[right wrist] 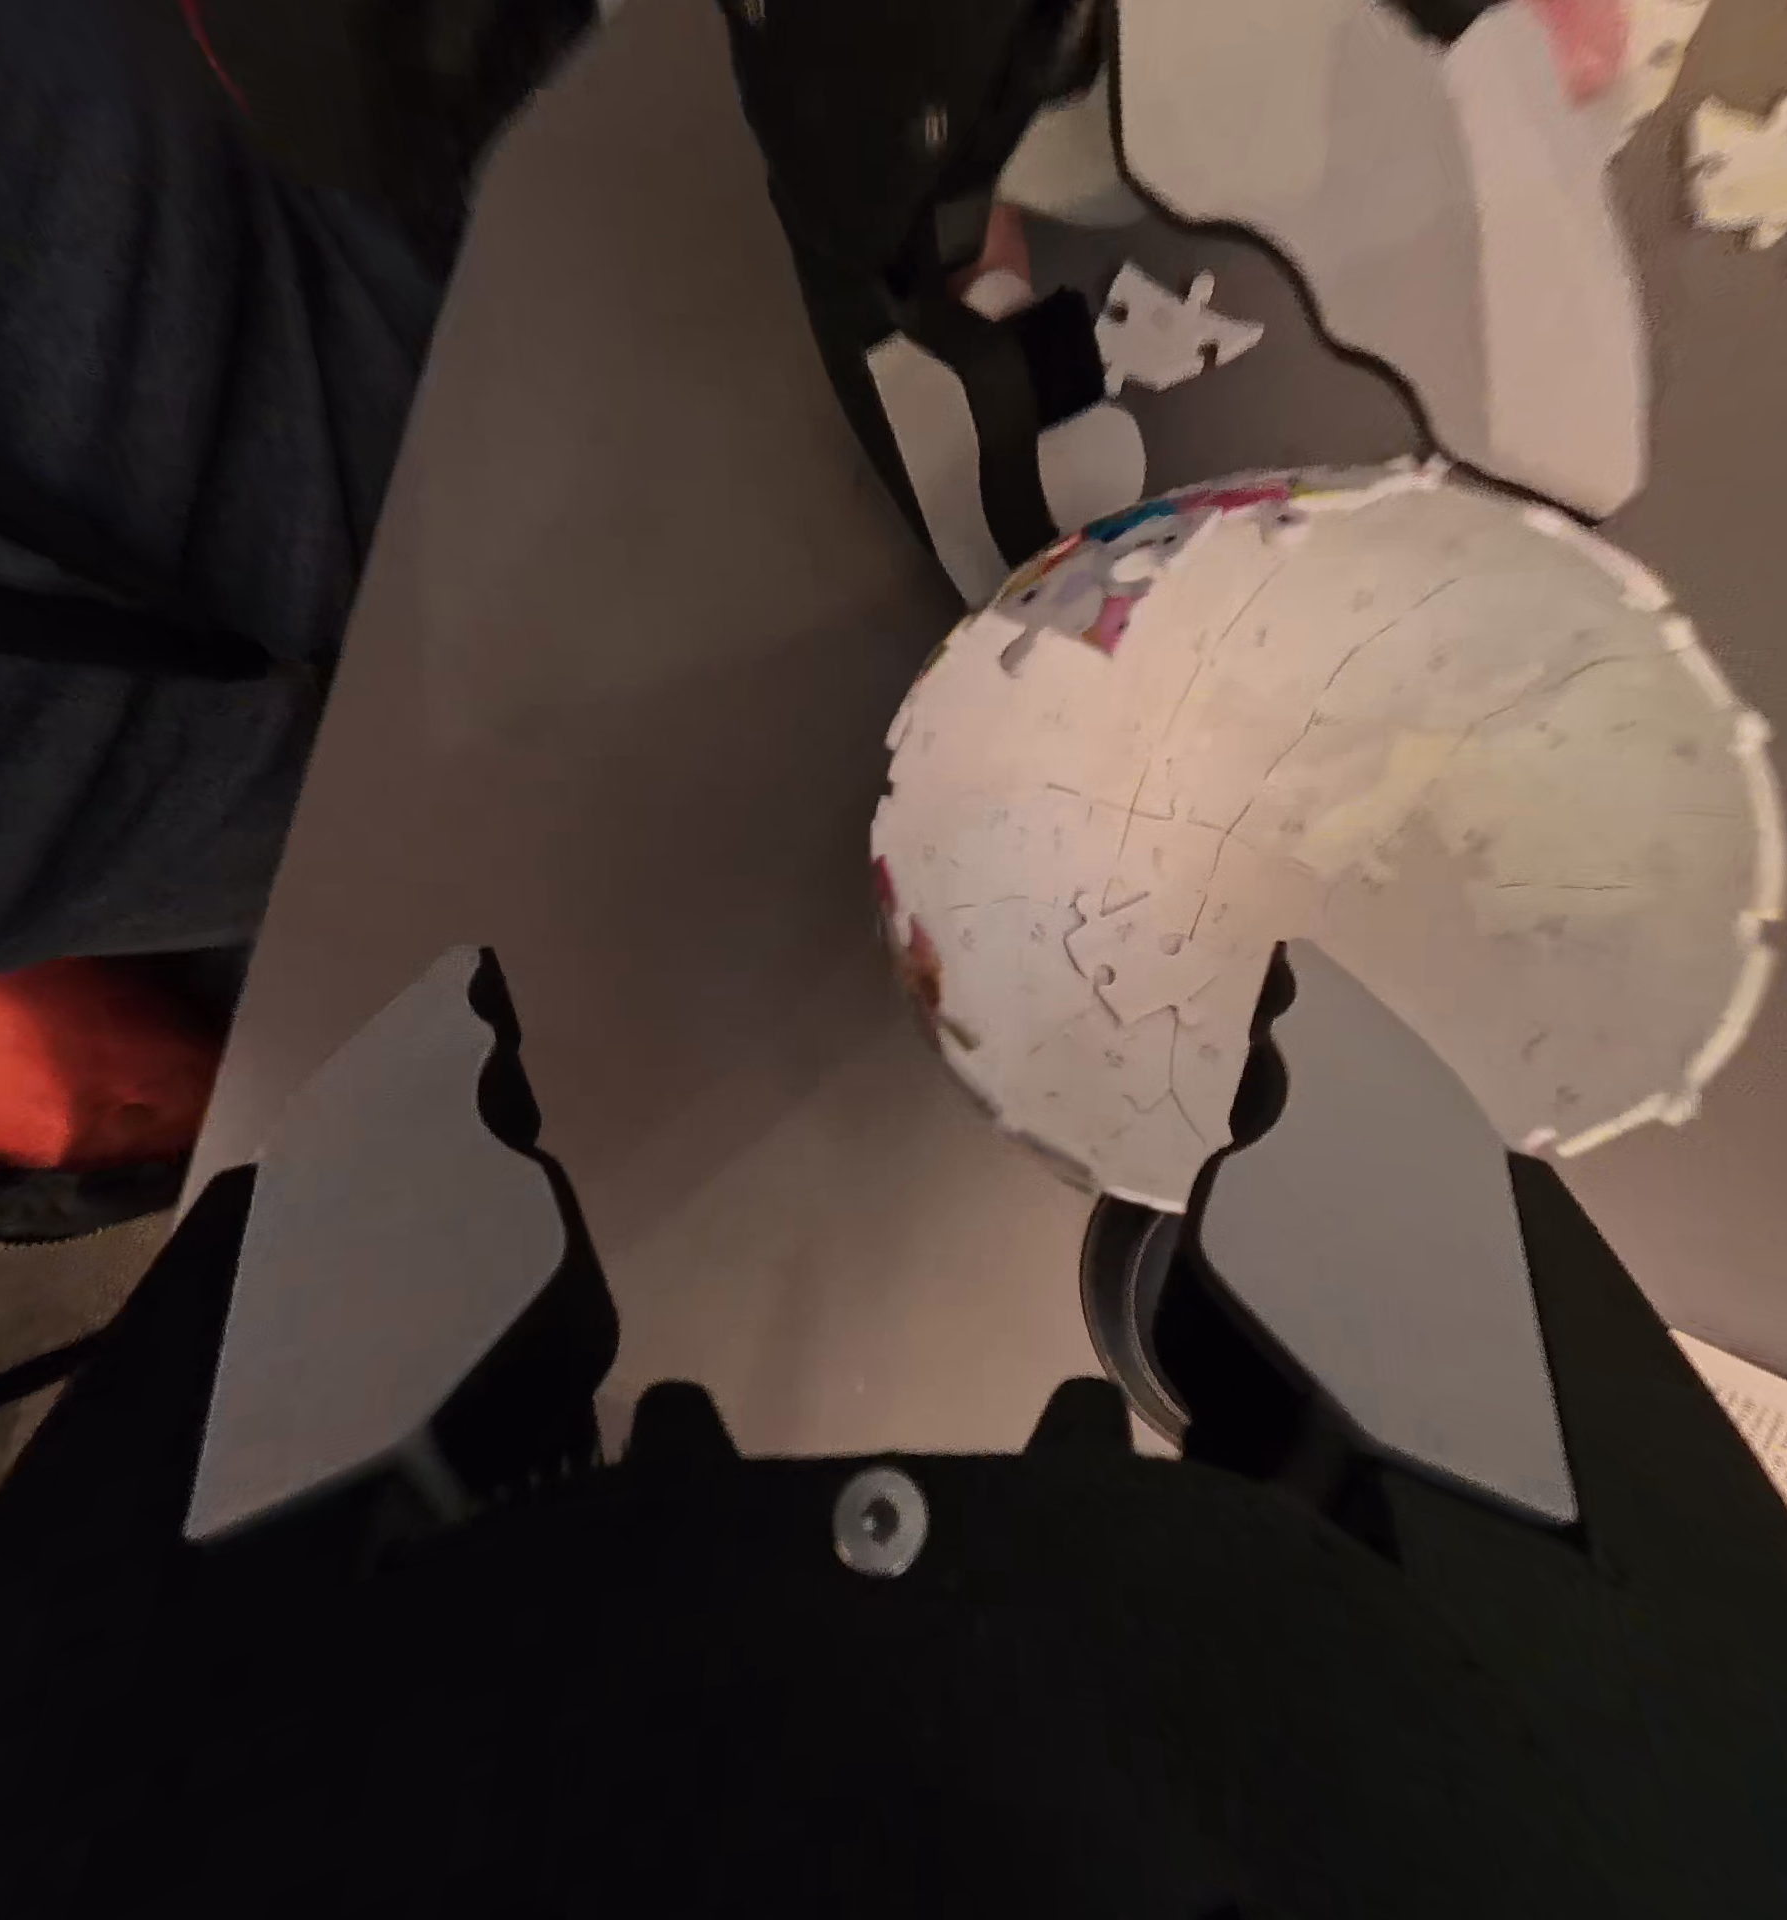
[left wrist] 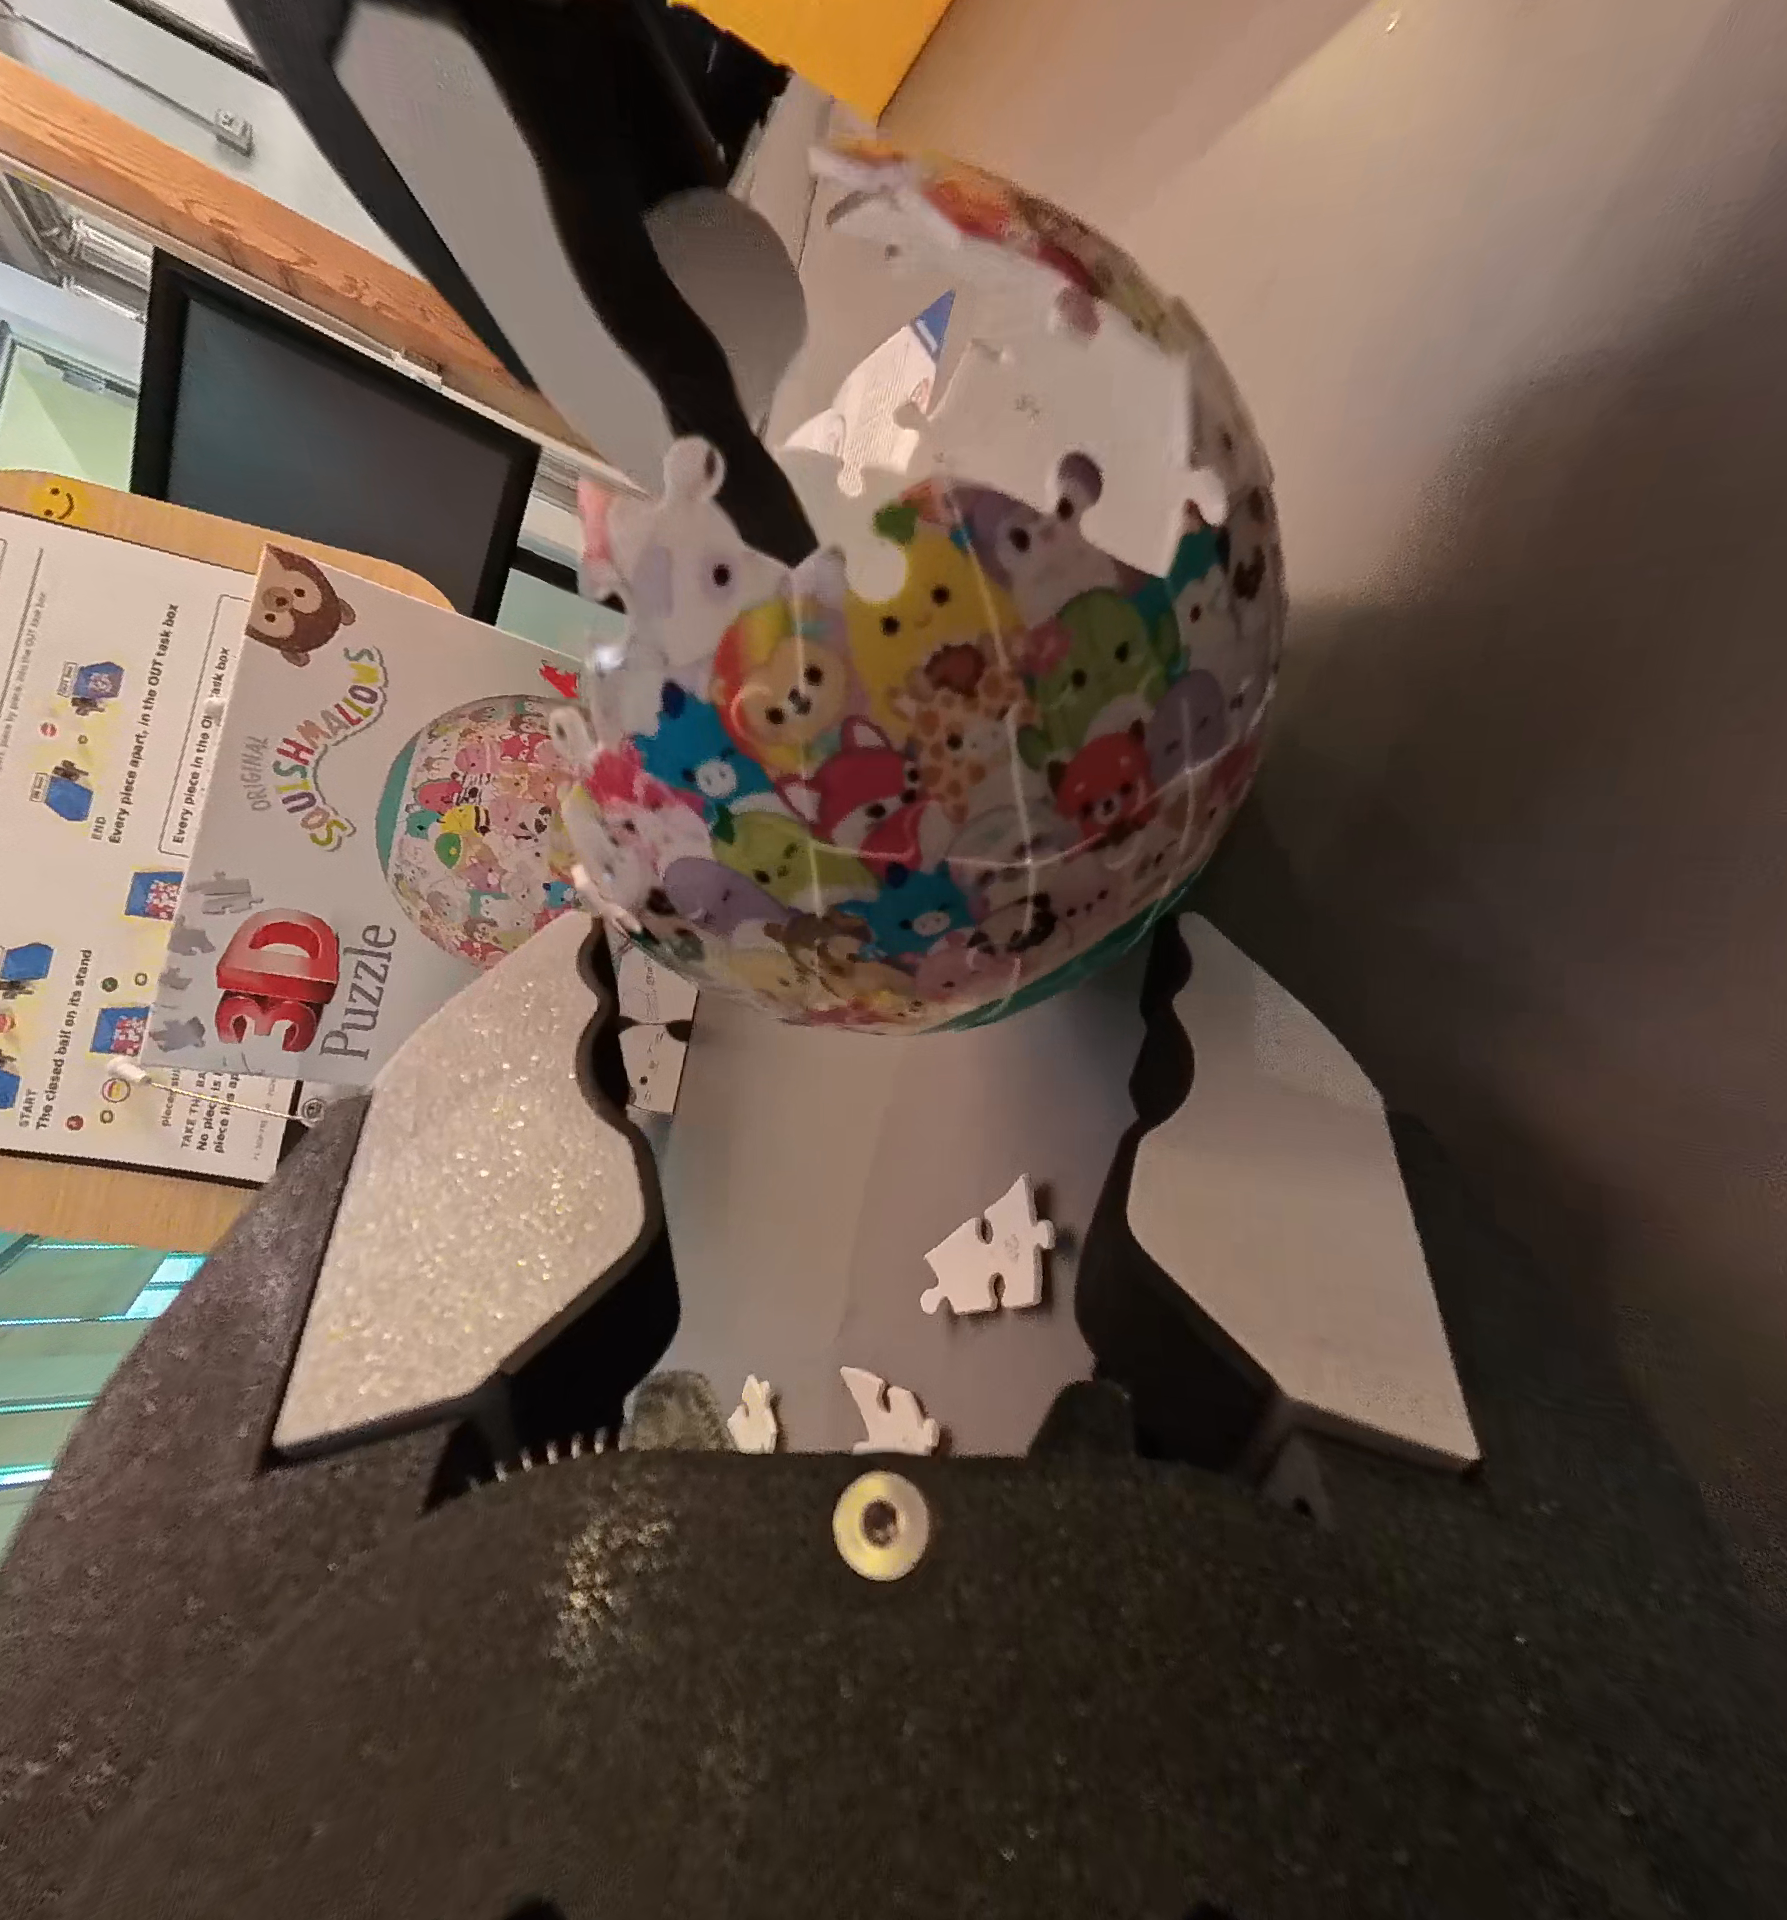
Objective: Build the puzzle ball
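We see the grey bench (left wrist: 1491, 727) carrying everything, with a person's dark sleeve (right wrist: 89, 520) along its edge in the right wrist view. Next in size, the puzzle ball (left wrist: 930, 727) sits half built on the bench: the lower part is closed and colourful, the top is open with a jagged rim, and the right wrist view shows its white inside. A dark curved stand piece (right wrist: 1128, 1320) shows under it in the right wrist view; we cannot tell how it supports the ball.

The left hand-held gripper (left wrist: 889, 956) has its jaws spread wide with nothing between them, tips just below the ball and not clearly touching it. The right hand-held gripper (right wrist: 884, 966) is also wide open and empty; its right finger overlaps the ball's shell in view, contact unclear. In the left wrist view this gripper comes in from above, its dark finger tip reaching the ball's open rim beside a protruding piece (left wrist: 681, 540).

Left of the ball the puzzle box (left wrist: 369, 810) lies on an instruction sheet (left wrist: 37, 831) over a wooden board (left wrist: 141, 1195). A dark monitor (left wrist: 328, 447) stands behind.

Smallest: three loose white pieces (left wrist: 988, 1252) lie face down on the bench between the left jaws, and more loose pieces (right wrist: 1772, 177) lie farther off in the right wrist view.
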Motion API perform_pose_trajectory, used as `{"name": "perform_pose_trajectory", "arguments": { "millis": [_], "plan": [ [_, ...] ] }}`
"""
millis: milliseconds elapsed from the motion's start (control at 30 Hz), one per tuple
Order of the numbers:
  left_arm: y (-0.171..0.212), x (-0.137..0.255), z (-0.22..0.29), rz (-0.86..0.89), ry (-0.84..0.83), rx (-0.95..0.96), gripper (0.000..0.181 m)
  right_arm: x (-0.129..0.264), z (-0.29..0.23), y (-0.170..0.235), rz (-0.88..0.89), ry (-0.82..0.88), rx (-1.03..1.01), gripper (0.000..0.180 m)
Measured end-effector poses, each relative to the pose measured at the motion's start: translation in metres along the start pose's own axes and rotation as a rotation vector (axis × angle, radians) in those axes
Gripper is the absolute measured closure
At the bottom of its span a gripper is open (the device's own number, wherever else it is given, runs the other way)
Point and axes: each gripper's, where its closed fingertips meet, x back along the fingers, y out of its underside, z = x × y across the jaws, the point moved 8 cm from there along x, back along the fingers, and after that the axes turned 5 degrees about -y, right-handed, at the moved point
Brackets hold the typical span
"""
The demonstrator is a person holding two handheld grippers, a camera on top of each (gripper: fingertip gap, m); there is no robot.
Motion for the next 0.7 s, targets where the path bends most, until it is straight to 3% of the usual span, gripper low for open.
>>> {"name": "perform_pose_trajectory", "arguments": {
  "millis": [267, 700],
  "plan": [
    [0.004, 0.003, 0.0, -0.012, 0.003, 0.007, 0.083, 0.037, -0.007, 0.002, 0.187, 0.112, -0.015, 0.048],
    [0.019, -0.001, -0.001, -0.061, 0.115, 0.205, 0.069, 0.02, -0.008, 0.008, 0.227, 0.179, 0.013, 0.058]
  ]
}}
